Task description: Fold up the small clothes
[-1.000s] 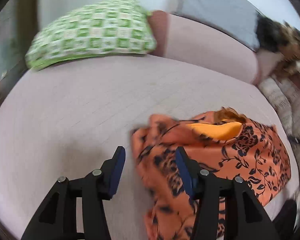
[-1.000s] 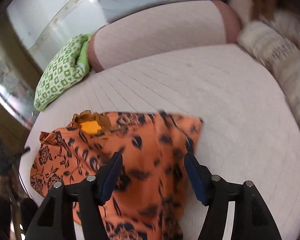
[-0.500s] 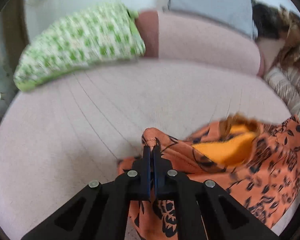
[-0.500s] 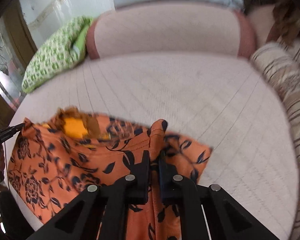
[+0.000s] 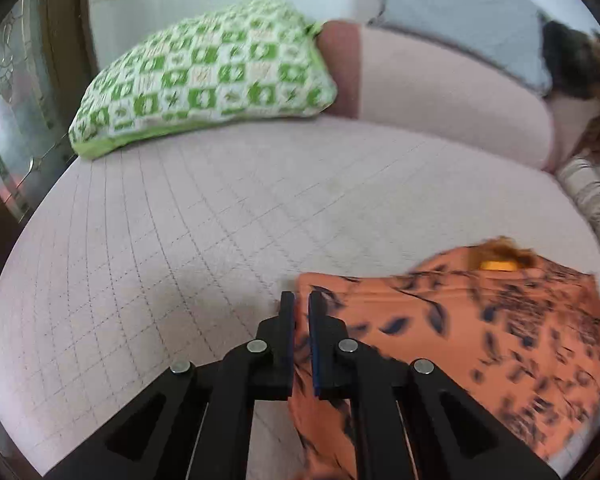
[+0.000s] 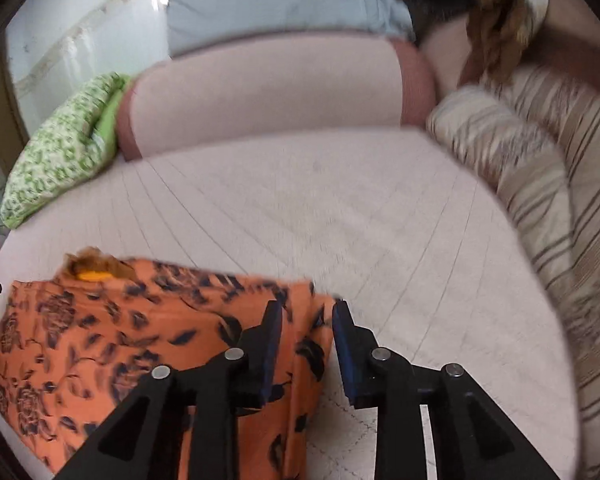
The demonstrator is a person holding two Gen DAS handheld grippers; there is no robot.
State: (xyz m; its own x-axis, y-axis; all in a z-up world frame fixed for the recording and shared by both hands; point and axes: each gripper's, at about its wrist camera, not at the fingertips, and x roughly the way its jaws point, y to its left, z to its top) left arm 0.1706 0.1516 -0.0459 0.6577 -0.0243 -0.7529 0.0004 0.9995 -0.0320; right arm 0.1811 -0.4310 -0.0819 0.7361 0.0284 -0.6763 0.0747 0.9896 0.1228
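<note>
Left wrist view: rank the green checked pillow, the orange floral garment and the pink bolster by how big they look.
1. Orange floral garment, though nearness to the camera inflates it.
2. and 3. Green checked pillow and pink bolster look alike; I cannot rank them.

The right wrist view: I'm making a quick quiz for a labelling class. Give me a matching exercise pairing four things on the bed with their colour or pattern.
Things:
1. garment
2. pillow
3. blanket
4. bolster

Looks:
A. beige with stripes
B. plain pink
C. orange with dark flowers
D. green and white check

Pairs: 1-C, 2-D, 3-A, 4-B
</note>
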